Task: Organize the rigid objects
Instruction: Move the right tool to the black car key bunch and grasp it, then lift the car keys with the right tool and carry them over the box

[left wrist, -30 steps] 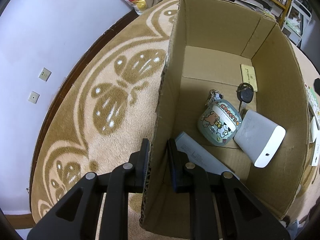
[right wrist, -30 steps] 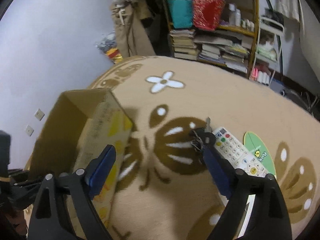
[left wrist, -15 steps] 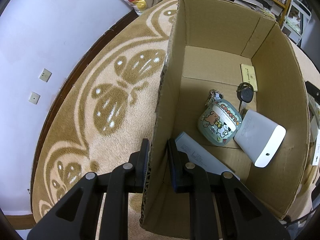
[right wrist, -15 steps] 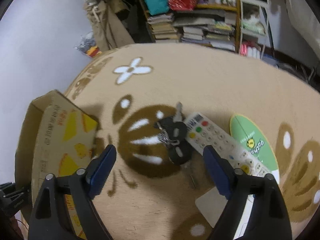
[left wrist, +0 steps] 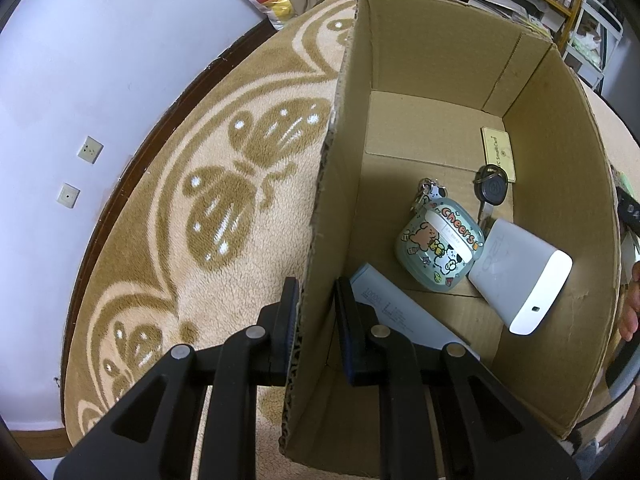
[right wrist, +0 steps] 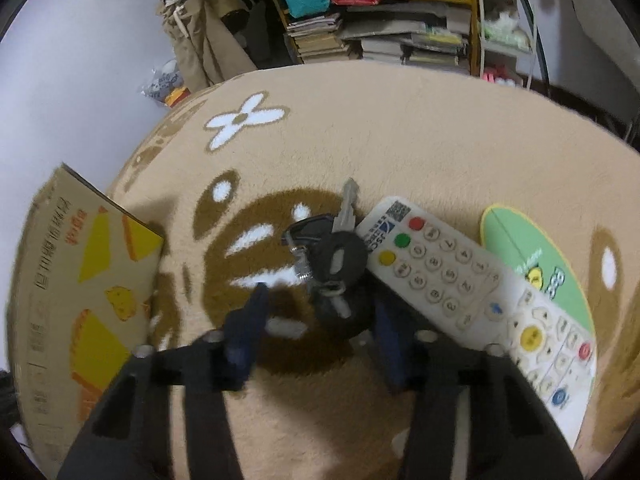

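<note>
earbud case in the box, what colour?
Pale green earbud case with cartoon animals, clearest in left wrist view.

The left gripper is clamped on the brown cardboard box wall between its fingers, while the right gripper points downward, jaws spread wide apart.

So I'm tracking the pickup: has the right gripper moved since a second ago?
Yes. The right gripper has dropped toward the rug, now straddling the key bunch beside the remote.
</note>
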Available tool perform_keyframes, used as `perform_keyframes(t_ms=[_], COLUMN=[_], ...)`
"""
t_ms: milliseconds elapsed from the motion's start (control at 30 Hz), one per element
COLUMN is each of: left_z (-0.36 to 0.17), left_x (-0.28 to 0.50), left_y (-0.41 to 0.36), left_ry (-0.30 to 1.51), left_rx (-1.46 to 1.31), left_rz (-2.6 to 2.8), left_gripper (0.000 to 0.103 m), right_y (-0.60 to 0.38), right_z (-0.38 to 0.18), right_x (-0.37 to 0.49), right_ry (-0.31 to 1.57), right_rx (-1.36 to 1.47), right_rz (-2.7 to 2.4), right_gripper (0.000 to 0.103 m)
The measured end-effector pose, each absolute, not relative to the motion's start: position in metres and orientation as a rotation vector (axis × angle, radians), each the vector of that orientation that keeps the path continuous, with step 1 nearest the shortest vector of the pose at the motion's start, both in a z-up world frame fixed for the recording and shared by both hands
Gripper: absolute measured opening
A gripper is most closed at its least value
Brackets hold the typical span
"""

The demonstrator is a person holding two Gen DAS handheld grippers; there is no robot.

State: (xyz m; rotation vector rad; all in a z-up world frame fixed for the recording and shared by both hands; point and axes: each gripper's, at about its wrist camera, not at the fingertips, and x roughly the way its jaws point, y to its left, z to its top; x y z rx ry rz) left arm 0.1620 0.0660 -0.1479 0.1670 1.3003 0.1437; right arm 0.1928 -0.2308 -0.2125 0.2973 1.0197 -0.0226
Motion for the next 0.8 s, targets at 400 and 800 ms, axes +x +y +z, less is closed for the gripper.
perform_keyframes(t_ms=[400, 800], left_z=[-0.149, -0.149], left_x=[0.162, 0.162], left_y=[0.064, 0.064], left_ry=[1.300, 1.300], left_rx=[0.178, 0.177], left_rz=[0.146, 0.146], left_gripper=[0.017, 0.017], right_y=[-0.225, -0.214], right_z=[-0.196, -0.153], right_x=[0.186, 0.181], right_ry=[1.016, 0.888], right_rx=[0.238, 0.274], right_rz=[-0.033, -0.014], right_gripper=[0.011, 0.003])
